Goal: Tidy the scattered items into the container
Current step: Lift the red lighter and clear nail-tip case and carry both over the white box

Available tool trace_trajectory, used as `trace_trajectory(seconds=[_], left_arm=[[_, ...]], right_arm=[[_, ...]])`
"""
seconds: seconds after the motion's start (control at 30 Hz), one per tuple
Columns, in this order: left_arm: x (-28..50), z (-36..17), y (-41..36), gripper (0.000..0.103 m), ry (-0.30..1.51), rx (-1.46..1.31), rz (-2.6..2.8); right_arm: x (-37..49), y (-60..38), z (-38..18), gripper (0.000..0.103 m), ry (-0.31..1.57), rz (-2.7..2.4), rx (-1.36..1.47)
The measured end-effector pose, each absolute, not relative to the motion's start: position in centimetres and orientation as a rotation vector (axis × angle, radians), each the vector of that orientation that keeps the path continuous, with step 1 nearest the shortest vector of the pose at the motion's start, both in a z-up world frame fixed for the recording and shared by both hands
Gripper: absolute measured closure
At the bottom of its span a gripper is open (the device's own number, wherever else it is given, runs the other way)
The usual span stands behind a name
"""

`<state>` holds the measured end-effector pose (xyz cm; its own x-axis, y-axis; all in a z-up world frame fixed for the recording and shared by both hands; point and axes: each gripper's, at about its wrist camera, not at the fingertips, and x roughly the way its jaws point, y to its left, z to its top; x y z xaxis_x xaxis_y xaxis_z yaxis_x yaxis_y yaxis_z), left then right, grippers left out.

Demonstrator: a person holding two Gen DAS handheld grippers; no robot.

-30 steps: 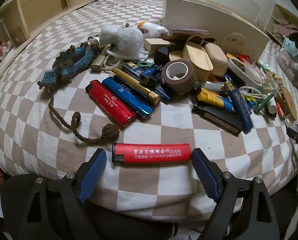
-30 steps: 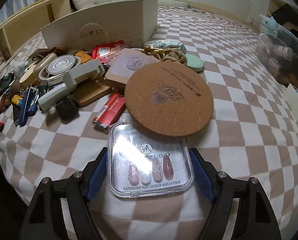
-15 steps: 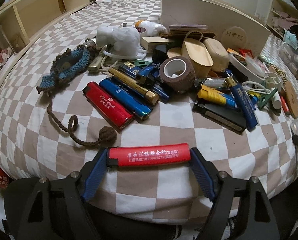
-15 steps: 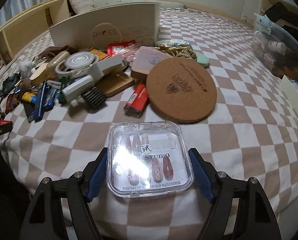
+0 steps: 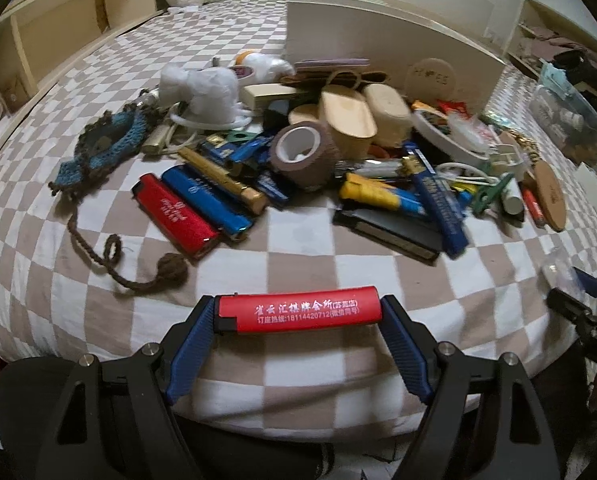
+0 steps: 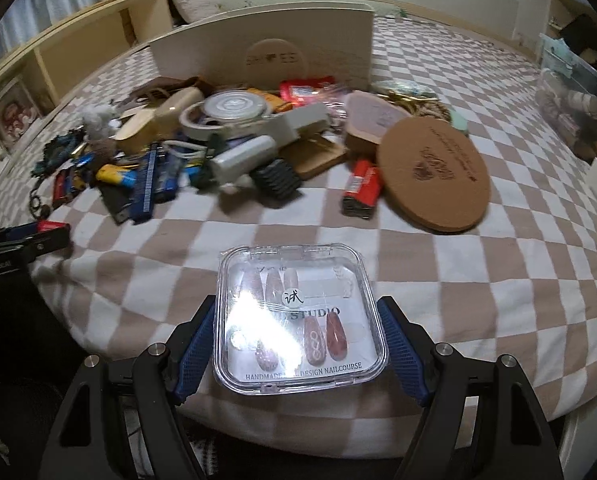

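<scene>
Left gripper (image 5: 298, 320): we find its blue fingers (image 5: 192, 344) closed on the ends of a red plastic lighter with white print (image 5: 298, 314), held above the near edge of the checked bed (image 5: 338, 268).
Right gripper (image 6: 298, 340): we find its fingers clamped on the sides of a clear square plastic case of press-on nails (image 6: 300, 318), likewise over the near edge.
Container: a cream cardboard shoe box (image 6: 266, 56) stands toward the far side of the bed, just behind the pile; its inside is hidden from us, so contents cannot be stated.
Progress: we judge the task early. Two items are in hand, neither yet boxed.
Outstanding: the heap beside the box, including a round cork coaster (image 6: 434, 172), a brown tape roll (image 5: 304, 152) and a blue crocheted pouch with cord (image 5: 102, 148).
</scene>
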<state>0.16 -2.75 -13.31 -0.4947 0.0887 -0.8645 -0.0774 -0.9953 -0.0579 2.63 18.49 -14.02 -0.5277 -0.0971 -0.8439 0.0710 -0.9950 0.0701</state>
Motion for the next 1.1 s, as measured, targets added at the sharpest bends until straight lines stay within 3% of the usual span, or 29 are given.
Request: trace_trajectory(seconds=[0.5, 1.1], left_arm=[[-1.5, -10.6, 0.0, 0.022, -0.062, -1.393, 2.633], [-10.3, -2.3, 0.4, 0.022, -0.084, -1.111, 2.749]], right_arm=[[-0.3, 16.4, -10.3, 0.025, -0.239, -2.593, 1.333], [-9.1, 18.4, -3.0, 0.025, -0.280, -2.732, 1.065]])
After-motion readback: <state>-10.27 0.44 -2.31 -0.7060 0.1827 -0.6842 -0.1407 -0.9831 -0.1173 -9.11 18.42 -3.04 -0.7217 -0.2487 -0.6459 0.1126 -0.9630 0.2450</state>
